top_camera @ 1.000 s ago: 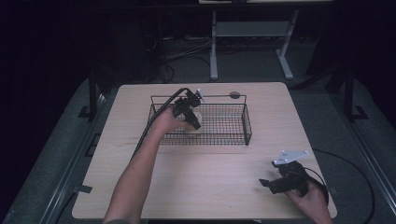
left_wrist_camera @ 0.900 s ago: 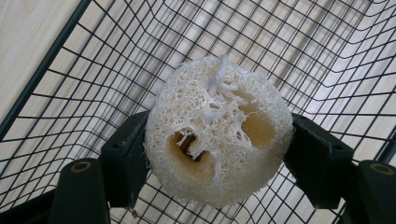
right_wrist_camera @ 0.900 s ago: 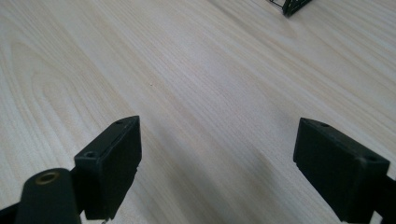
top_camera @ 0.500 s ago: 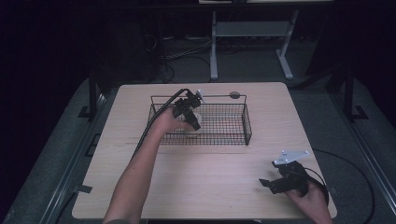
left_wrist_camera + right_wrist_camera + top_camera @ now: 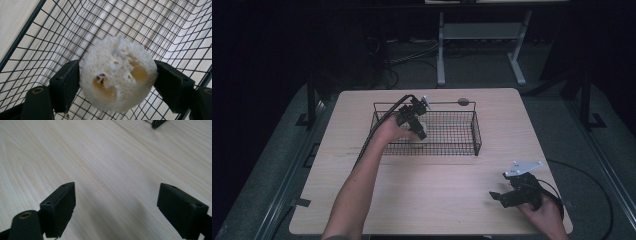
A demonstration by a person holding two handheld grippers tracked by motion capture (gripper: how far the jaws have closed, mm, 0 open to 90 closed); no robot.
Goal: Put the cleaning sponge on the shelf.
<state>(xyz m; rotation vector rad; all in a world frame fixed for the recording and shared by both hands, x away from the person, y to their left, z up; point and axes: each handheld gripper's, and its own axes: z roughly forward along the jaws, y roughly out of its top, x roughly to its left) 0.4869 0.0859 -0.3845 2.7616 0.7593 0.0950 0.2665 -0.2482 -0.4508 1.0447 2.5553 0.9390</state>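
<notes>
Holding a pale loofah sponge [image 5: 117, 76] pinched between its two jaws, left gripper [image 5: 414, 121] hangs inside the black wire basket [image 5: 475, 134] at its nine-o'clock end, placement apparently underway, release likely next; right gripper [image 5: 512, 192], jaws wide and empty, rests on wooden table [image 5: 432, 190] at four o'clock.
</notes>
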